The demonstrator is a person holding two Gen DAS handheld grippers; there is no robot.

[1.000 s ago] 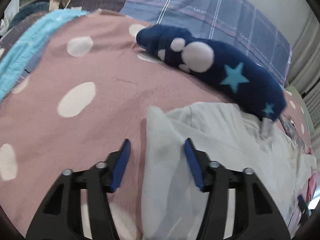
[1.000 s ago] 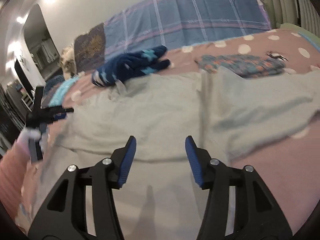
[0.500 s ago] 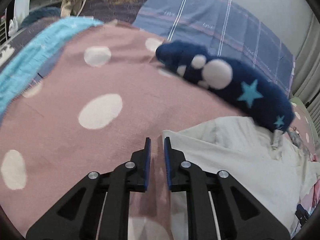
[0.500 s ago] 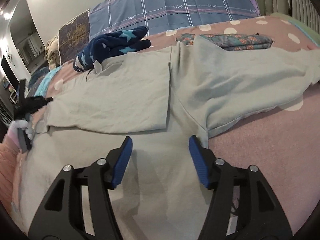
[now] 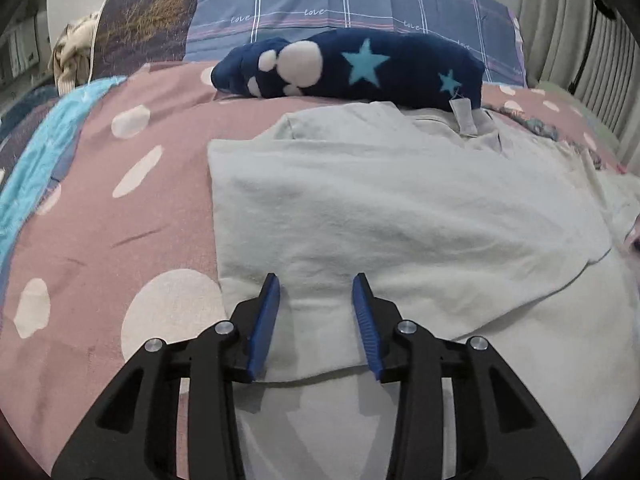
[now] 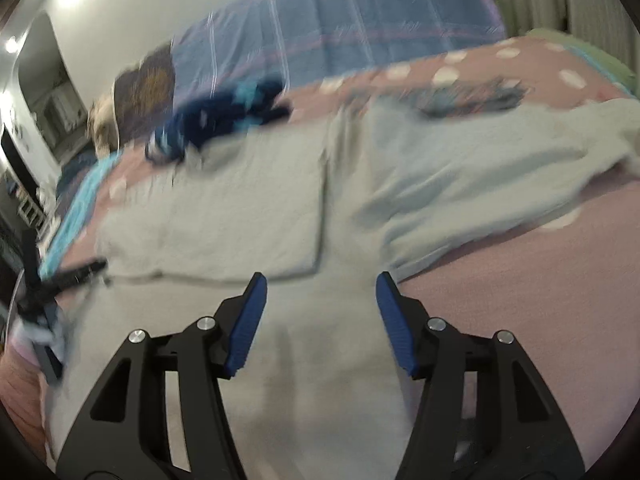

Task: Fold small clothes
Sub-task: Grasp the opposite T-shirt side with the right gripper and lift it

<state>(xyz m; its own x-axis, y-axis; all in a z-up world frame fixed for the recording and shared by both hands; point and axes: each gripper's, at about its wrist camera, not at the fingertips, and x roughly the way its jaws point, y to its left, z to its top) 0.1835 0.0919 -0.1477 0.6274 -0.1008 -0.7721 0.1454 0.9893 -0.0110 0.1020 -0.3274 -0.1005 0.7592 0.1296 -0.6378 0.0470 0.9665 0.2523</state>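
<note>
A pale grey-white garment (image 5: 400, 216) lies spread on the pink dotted bedspread (image 5: 100, 208), its left part folded inward. My left gripper (image 5: 317, 292) hovers over the fold's near left corner, its jaws opening, with cloth below them but no pinch visible. In the blurred right wrist view the same garment (image 6: 248, 216) shows its folded flap and a sleeve reaching right. My right gripper (image 6: 320, 292) stands open above the garment's lower middle, holding nothing. The left gripper (image 6: 60, 280) also shows at that view's left edge.
A navy plush garment with stars (image 5: 352, 68) lies at the far side, touching the pale garment. A folded patterned piece (image 6: 468, 96) rests at the back right. Blue plaid pillows (image 5: 348, 0) line the headboard. A turquoise blanket (image 5: 44, 152) edges the left.
My left gripper was shut on the garment's edge half a second ago; it has since swung right over the fold and let go. The right gripper shifted slightly and its view blurred.
</note>
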